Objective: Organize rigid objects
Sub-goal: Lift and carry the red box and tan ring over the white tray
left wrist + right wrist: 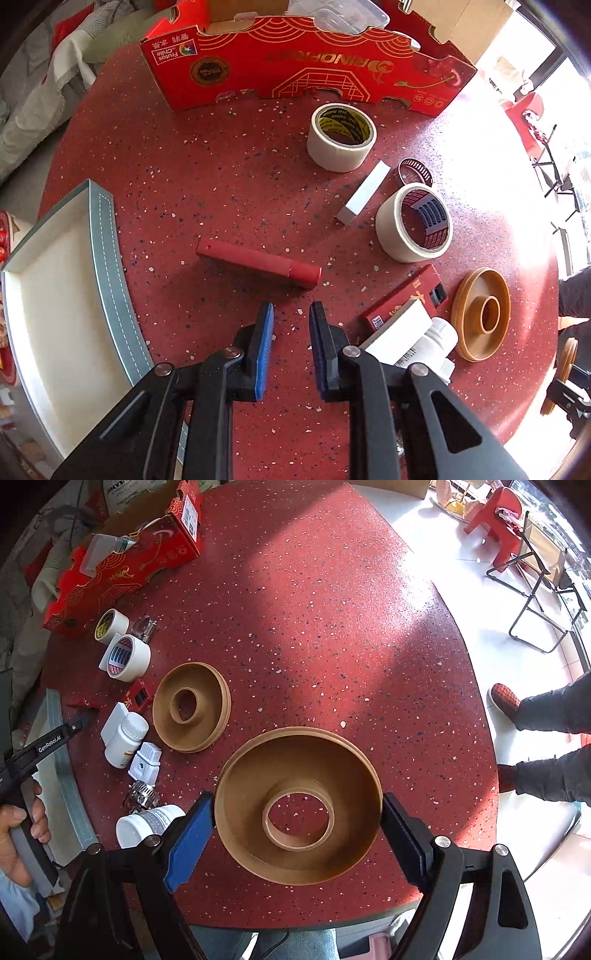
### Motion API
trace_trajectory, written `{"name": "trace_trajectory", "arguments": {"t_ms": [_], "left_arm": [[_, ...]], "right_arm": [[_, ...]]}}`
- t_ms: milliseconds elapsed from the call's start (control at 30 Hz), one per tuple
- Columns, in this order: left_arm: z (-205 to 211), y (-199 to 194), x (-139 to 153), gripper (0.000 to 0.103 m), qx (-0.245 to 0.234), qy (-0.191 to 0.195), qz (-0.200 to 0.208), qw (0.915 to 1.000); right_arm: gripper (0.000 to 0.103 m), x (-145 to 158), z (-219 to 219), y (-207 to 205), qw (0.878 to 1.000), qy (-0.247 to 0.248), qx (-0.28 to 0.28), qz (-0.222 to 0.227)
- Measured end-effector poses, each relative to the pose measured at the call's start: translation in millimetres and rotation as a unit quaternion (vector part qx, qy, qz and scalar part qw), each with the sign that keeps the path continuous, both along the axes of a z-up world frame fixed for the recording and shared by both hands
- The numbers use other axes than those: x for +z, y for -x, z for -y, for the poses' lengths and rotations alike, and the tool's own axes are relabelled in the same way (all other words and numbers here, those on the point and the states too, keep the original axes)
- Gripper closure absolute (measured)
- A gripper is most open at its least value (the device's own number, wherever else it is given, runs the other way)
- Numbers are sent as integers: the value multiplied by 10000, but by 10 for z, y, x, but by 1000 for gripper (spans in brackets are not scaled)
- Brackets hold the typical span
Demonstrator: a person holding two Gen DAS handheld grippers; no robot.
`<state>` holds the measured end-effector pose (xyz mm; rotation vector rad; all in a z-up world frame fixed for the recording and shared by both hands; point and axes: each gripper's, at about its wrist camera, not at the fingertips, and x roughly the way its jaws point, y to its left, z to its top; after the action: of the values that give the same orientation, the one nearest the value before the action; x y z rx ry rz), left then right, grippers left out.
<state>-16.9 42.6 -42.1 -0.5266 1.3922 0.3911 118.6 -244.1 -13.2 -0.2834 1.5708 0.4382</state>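
Note:
My left gripper [291, 314] is open and empty, its blue pads just short of a red bar-shaped case [258, 263] lying on the red speckled table. My right gripper [297, 814] has its jaws wide, one pad at each side of a large brown ring-shaped spool [299, 805]; I cannot tell whether it is lifted or resting on the table. A second brown spool [192, 712] lies further left and also shows in the left wrist view [482, 319]. Two masking tape rolls [341, 136] [413, 221] stand beyond the red case.
A grey-rimmed white tray [107, 258] lies at the left. A red cardboard box [306, 70] stands at the back. A white block [364, 194], a hose clamp [415, 171], a red pack [406, 295], white bottles [125, 740] [147, 825] and a white plug [146, 764] lie about.

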Motion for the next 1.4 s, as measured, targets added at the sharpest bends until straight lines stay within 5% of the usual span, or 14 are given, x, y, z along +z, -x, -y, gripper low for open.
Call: {"name": "trace_trajectory", "arguments": {"t_ms": [67,167,567,867,900,933,1033,1100,1400], "left_arm": [[-60,62,44,41,74,59,119,9999],[-178,73,103,28,102,-59,159,9998],[-343,33,-37,28,657,363,-277,9968],[-639,-43,-110,28,2091,547,-522,9750],[-650,-63,-103,29,2215,526,-610,9718],[-649,-96,-114,41,2287,403,-706,9701],[-628,-220,-51,90,2077,321,-811,9743],[-597,-261,-18,92,1930,588,-655,9772],[-148,-322,573,92,830,228,-97,9962]], "right_arm": [[15,26,24,23,10000,-51,-20,3],[15,-8,64,41,9999,-73,-88,-69],[15,-80,146,15,9994,-123,-227,-244],[15,-123,113,0,9993,-65,-201,-293],[15,-118,106,-1,9993,-72,-204,-297],[15,-111,97,-1,9993,-74,-216,-307],[15,-50,62,-2,9995,-102,-190,-217],[15,-3,29,3,9998,-111,-123,-121],[15,178,-144,110,9996,-101,194,194]]}}
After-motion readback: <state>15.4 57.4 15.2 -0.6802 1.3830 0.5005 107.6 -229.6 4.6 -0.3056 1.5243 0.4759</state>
